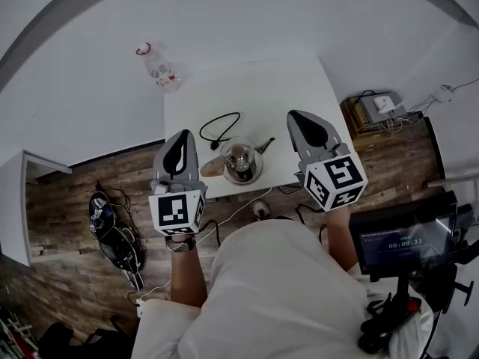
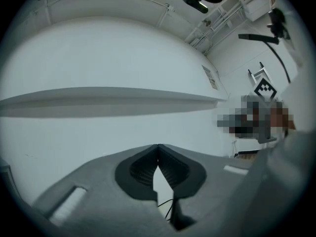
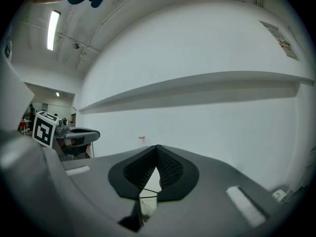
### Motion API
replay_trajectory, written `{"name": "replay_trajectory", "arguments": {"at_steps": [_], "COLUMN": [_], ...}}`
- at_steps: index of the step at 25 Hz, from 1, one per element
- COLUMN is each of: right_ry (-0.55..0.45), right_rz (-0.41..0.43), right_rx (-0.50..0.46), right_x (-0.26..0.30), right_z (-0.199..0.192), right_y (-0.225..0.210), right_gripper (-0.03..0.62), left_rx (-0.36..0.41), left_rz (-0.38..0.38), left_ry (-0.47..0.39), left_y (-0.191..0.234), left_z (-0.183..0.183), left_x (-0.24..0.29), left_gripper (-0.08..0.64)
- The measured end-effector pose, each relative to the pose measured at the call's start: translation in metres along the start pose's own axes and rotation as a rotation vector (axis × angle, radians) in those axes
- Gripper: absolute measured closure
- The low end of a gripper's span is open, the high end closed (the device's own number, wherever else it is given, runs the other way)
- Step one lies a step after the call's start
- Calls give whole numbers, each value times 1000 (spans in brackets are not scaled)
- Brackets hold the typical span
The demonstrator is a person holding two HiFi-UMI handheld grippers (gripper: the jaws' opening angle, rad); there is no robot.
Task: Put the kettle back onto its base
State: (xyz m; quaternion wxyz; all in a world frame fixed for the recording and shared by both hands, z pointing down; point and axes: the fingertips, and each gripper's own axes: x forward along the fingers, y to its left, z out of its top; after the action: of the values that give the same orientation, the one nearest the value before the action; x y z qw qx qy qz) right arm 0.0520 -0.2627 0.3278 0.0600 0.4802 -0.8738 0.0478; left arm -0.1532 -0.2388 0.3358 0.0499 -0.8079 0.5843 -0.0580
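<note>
In the head view a glass kettle (image 1: 240, 161) with a dark spout and a wooden handle stands near the front edge of the white table (image 1: 269, 88). A round metal rim shows under it; I cannot tell whether that is its base. A black cord (image 1: 221, 128) loops just behind it. My left gripper (image 1: 183, 134) hovers left of the kettle and my right gripper (image 1: 294, 116) right of it, both apart from it. Each is shut with nothing held: the left gripper (image 2: 158, 146) and the right gripper (image 3: 157, 146) show their pads meeting at the tips.
A plastic bottle (image 1: 159, 69) with a red cap lies beyond the table's far left corner. A screen on a stand (image 1: 402, 238) is at my right, a box with cables (image 1: 376, 111) on the wooden floor right of the table, and a black bag (image 1: 114, 234) at left.
</note>
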Motion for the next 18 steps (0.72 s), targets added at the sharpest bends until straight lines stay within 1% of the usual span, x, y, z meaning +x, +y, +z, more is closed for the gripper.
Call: {"name": "replay_trajectory", "arguments": {"at_steps": [3, 8, 18], "right_ry": [1, 9, 19], "right_rz": [-7, -6, -4], "right_rx": [3, -1, 0], "right_x": [1, 3, 4], "right_z": [1, -1, -7], "right_y": [-1, 0, 1], "right_gripper": [591, 589, 590], "left_rx": [0, -13, -17], "left_rz": [-9, -3, -16], "left_ry": [-1, -9, 23], "left_y": [0, 1, -3], "left_z": [1, 2, -6], "left_x": [0, -1, -2], "left_gripper": [555, 554, 554]}}
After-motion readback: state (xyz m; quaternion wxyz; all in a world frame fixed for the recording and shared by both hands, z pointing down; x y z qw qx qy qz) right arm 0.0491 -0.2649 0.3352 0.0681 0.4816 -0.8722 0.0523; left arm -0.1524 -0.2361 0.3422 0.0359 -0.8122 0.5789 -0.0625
